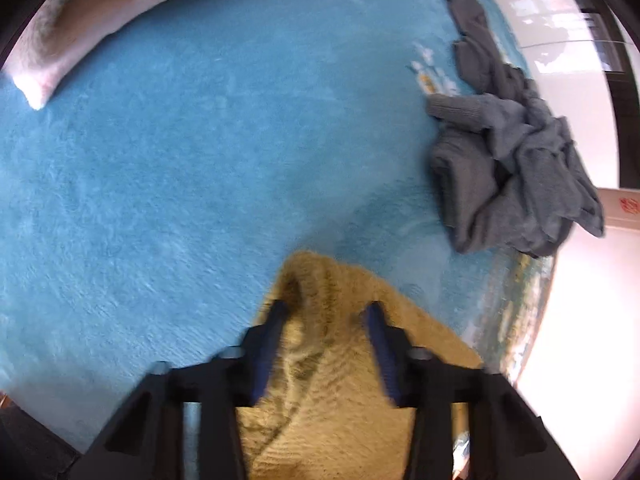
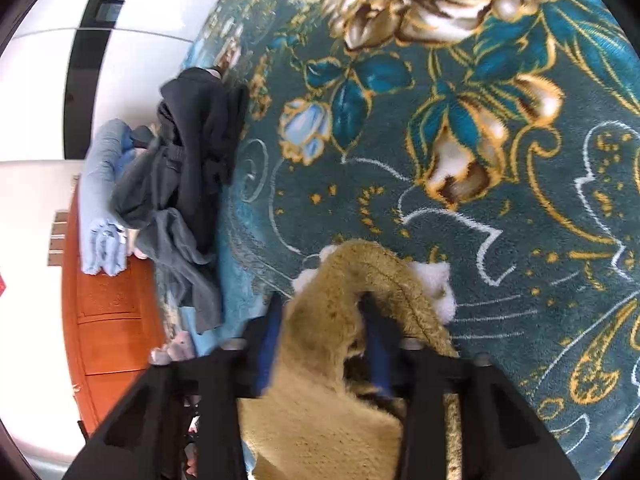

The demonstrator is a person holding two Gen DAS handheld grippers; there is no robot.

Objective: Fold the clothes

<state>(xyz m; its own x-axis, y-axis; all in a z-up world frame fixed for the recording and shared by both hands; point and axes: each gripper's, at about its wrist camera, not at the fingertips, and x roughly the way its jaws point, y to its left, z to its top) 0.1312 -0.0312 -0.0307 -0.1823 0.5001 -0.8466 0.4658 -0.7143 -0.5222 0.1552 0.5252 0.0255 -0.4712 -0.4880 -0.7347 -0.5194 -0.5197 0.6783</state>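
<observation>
Both claws, left claw and right claw, pinch the tan fleece garment, raised over the teal blanket. Step judged: carrying out a fold; next, lower edges evenly.

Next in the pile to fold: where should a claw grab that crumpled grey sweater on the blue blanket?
Take the grey sweater by its ribbed cuff, which pokes out flat toward the open blue blanket. Come from that side, low; the rest is bunched.
</observation>
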